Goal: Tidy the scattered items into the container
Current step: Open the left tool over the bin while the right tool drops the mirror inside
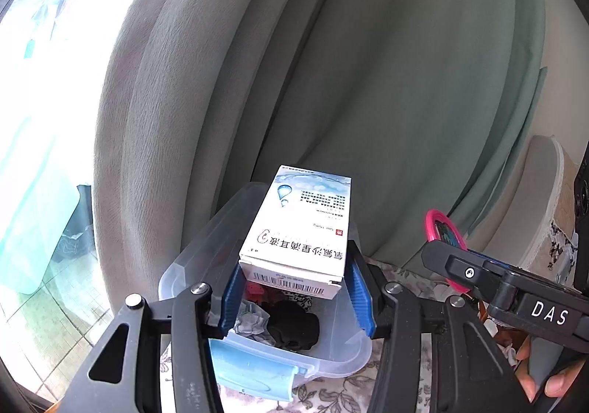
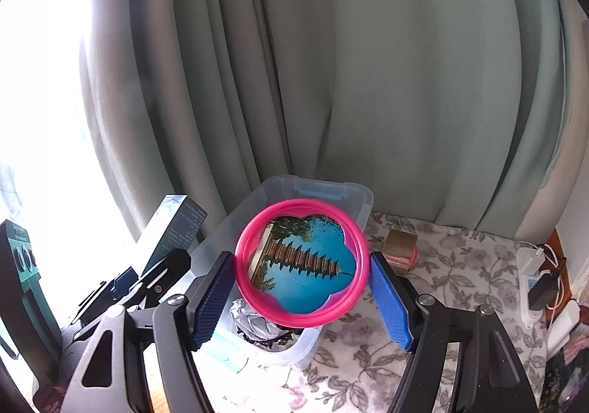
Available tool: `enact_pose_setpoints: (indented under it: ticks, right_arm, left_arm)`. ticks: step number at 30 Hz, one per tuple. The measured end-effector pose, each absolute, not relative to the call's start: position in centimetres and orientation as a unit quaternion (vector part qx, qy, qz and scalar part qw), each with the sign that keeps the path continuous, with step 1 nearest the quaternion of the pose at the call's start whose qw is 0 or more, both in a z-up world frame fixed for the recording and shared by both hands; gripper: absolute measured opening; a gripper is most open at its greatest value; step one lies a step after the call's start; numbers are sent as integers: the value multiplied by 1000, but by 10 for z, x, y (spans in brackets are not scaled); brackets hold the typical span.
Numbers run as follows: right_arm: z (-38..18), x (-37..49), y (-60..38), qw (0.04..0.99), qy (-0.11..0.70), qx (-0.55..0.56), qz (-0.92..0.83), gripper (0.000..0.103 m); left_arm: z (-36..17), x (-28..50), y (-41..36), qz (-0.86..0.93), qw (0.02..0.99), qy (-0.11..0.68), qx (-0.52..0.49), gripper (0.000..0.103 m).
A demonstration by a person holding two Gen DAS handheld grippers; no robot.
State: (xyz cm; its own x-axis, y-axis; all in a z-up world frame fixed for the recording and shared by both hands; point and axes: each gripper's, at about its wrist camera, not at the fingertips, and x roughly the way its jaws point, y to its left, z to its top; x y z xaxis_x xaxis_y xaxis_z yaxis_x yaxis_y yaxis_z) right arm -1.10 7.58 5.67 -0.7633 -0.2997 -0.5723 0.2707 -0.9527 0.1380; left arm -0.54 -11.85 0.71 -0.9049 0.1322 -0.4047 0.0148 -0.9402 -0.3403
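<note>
Clear plastic container [image 1: 331, 357], low centre of both views, its contents partly hidden: crumpled paper, dark cloth. Above it, the left gripper [image 1: 298, 287] clamps a white cardboard medicine box [image 1: 302, 225], long axis pointing away toward the grey-green curtain [image 1: 368, 81]. The right gripper [image 2: 302, 287] clasps a round pink-rimmed pagoda picture disc [image 2: 302, 262]; pad contact at its right is unclear. Floral cloth [image 2: 441, 265] lies beneath.
</note>
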Motion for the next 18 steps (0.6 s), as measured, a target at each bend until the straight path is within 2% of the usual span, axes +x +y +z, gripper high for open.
enact_pose_setpoints:
  ticks: [18]
  right_arm:
    - [2, -47, 41, 181, -1, 379, -907, 75]
  left_arm:
    - [-51, -61, -147, 941, 10, -186, -282, 52]
